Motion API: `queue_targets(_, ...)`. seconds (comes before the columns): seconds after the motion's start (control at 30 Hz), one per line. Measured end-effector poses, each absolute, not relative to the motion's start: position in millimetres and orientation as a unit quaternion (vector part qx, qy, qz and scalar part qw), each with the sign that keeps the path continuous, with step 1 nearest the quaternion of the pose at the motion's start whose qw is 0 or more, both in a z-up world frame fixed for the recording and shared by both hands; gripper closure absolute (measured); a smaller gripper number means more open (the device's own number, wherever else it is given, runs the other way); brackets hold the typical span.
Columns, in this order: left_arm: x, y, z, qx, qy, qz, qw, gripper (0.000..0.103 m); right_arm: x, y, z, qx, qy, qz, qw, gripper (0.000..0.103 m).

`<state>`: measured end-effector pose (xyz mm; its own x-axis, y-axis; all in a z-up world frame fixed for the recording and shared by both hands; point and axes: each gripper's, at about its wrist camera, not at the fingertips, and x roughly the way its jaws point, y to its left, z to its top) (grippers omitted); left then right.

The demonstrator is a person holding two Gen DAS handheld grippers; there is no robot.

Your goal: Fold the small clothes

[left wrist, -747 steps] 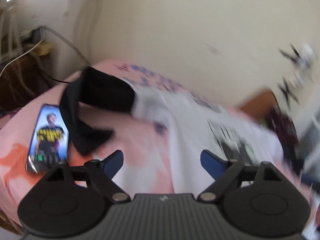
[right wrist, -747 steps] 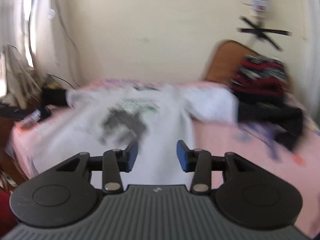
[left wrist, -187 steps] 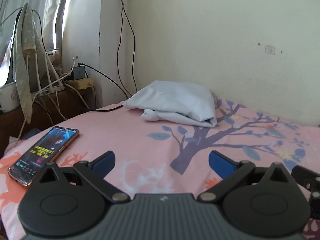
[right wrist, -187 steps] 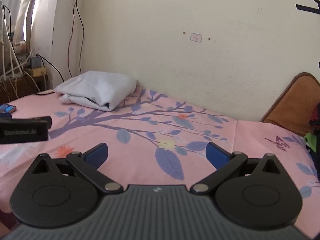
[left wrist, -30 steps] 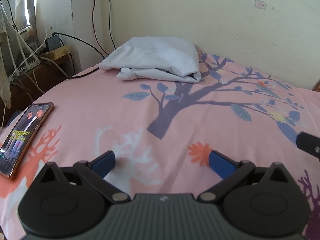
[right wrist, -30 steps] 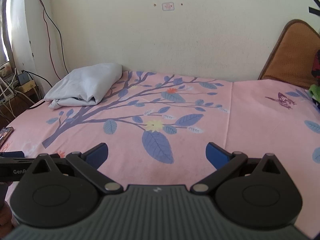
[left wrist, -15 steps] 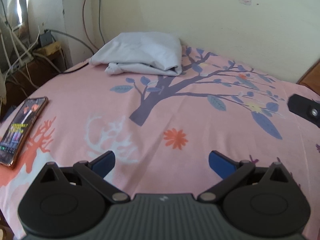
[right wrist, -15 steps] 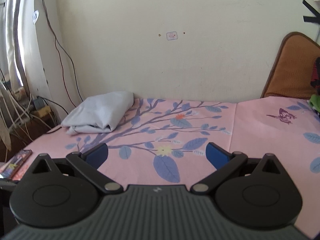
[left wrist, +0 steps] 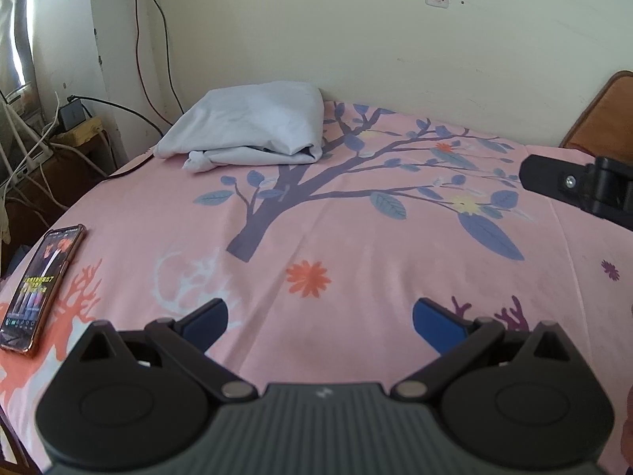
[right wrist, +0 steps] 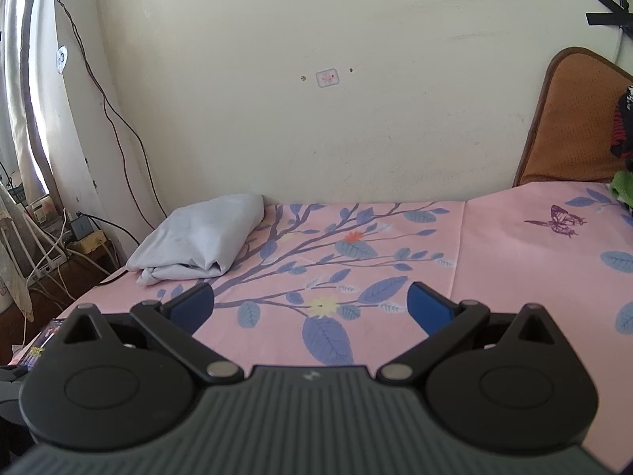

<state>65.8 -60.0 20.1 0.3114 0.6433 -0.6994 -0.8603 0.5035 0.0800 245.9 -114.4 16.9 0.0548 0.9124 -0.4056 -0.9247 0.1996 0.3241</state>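
Low in each frame, the left gripper and right gripper hover with jaws spread wide, grasping nothing, above a pink floral bedsheet. A phone lies at the left edge. Farther back, upper left of centre, the folded white garment rests against the wall.

both wrist views face the wall, sharing the folded garment.
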Motion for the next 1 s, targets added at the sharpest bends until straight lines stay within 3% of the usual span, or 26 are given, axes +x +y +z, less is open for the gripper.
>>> queue_targets(1.0,75.0,-80.8,16.8,-0.156,0.355,0.444,0.808,0.0,246.8,-114.8,17.8,-0.01,0.269,0.635,0.724,0.0)
